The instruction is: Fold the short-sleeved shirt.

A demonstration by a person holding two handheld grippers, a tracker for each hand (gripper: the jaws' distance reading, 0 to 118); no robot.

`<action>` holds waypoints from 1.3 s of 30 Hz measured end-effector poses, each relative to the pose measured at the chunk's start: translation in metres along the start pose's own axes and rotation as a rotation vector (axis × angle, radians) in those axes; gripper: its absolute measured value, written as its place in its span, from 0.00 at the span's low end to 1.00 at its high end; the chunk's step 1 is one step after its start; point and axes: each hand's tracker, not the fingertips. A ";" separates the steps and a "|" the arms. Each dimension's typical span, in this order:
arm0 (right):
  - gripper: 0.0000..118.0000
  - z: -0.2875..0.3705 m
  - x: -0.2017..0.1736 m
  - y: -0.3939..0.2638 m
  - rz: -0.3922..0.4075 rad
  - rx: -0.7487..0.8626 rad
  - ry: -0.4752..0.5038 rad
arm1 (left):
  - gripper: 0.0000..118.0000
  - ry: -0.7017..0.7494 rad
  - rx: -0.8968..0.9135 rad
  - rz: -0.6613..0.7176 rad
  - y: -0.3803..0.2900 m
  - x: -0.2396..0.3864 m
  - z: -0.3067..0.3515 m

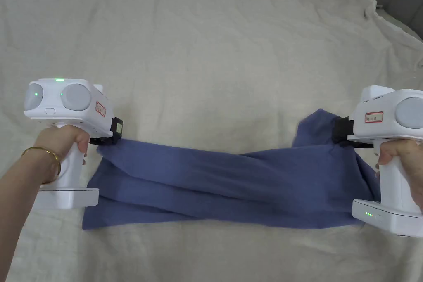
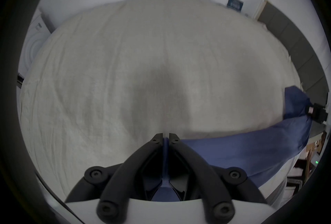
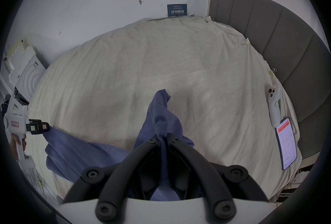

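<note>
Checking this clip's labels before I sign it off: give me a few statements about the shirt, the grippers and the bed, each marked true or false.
1. Both grippers are shut on the shirt. True: the left gripper and the right gripper each pinch blue cloth between their jaws.
2. The shirt lies flat and fully spread. False: it is bunched and stretched between the two grippers.
3. The shirt is red. False: it is blue.
4. A phone lies near the bed's edge. True, with its screen lit.
5. The left gripper is open above the bed. False: it is shut on the shirt.
</note>
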 end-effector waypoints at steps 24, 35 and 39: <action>0.04 0.246 -0.008 0.087 0.003 0.522 0.123 | 0.01 -0.004 0.732 0.162 0.033 -0.021 0.281; 0.04 0.267 -0.071 0.206 0.165 0.622 -0.012 | 0.01 0.260 0.829 0.062 0.147 0.003 0.315; 0.04 0.256 -0.090 0.262 0.168 0.671 -0.085 | 0.01 0.282 0.861 0.089 0.201 0.008 0.305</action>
